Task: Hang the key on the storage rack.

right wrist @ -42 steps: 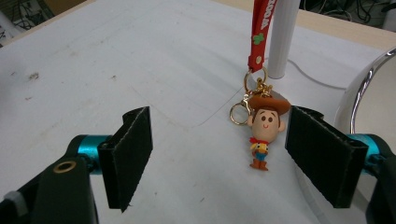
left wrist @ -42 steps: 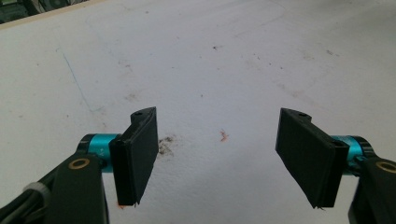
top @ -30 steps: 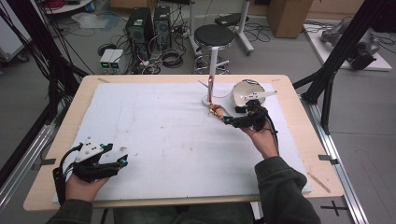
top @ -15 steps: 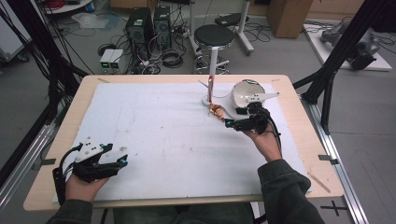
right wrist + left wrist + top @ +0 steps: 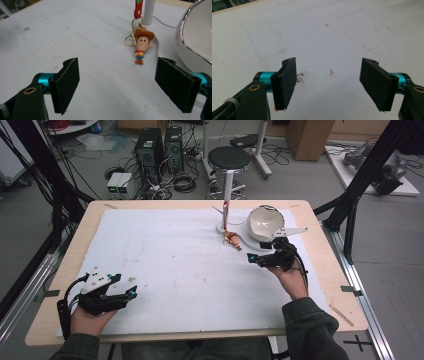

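- Your right tool (image 5: 117, 85) stands spread wide with nothing between its jaws, and its own view catches what the high view cannot: the keychain figure (image 5: 140, 46) is a small cowboy in a brown hat, lying face-up on the white mat (image 5: 75, 37), gold rings at its head and a red strap (image 5: 137, 5) running up beside a white post (image 5: 149, 11).
- From above, that same figure (image 5: 233, 240) is just a small orange-brown speck, lying at the foot of the post (image 5: 226, 215).
- Your left tool (image 5: 329, 83) is released too, jaws wide apart over bare, lightly stained mat.
- In the high view your left tool (image 5: 129, 292) sits near the front-left corner of the desk (image 5: 60, 270), well apart from everything else.
- Room to move: the whole middle of the mat (image 5: 175, 255) lies open between your two hands.
- On the right it's tighter: the white bowl (image 5: 265, 222) sits just beside your right tool (image 5: 252, 259), and in the right gripper view its rim (image 5: 192, 32) crowds the right-hand jaw.
- The figure lies ahead of your right tool, apart from the jaws and nearer the right-hand one.
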Demonstrator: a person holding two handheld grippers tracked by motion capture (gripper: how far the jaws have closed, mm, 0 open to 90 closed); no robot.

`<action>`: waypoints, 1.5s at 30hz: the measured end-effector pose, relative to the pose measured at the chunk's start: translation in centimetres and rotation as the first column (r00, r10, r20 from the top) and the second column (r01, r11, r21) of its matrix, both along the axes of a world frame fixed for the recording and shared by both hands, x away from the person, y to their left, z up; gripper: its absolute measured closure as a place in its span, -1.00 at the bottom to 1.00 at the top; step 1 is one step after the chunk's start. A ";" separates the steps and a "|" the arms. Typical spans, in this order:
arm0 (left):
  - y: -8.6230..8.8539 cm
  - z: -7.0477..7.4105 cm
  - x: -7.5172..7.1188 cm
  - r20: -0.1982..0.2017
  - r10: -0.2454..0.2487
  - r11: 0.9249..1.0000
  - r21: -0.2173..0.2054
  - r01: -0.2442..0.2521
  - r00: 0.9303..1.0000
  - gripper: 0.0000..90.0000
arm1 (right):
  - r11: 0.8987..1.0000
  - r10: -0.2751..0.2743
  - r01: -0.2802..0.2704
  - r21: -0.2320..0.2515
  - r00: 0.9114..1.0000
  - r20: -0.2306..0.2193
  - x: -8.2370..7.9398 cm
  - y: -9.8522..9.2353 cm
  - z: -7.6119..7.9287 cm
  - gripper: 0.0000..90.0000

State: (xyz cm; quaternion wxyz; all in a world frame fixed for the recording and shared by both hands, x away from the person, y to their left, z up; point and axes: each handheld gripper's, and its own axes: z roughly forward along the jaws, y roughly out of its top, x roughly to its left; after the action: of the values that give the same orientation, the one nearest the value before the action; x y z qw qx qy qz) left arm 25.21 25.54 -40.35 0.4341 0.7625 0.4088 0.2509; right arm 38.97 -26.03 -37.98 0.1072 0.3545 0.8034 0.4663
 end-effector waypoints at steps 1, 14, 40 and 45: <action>0.0 0.0 0.0 0.000 0.000 1.000 0.000 0.000 1.000 -0.33 | 1.000 -0.002 0.002 0.002 1.000 -0.002 -0.1 -0.1 0.0 -0.57; 0.0 0.0 0.0 -0.002 -0.002 1.000 0.001 0.002 1.000 -0.33 | 1.000 -0.008 0.008 0.000 1.000 -0.006 -1.5 -1.3 -0.6 -0.58; 0.1 -0.1 0.0 -0.005 0.004 1.000 0.001 -0.004 1.000 -0.33 | 0.999 -0.036 0.036 -0.009 0.999 -0.014 -3.7 -3.5 -2.2 -0.68; 0.1 -0.1 0.0 -0.006 -0.001 1.000 0.000 0.001 1.000 -0.33 | 0.999 -0.045 0.045 -0.009 0.999 -0.012 -4.2 -3.9 -2.4 -0.70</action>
State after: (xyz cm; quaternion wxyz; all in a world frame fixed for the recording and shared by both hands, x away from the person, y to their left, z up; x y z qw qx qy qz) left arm 25.18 25.66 -40.42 0.4330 0.7636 0.4096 0.2482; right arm 34.75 -29.95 -40.39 0.1144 0.3749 0.7979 0.4579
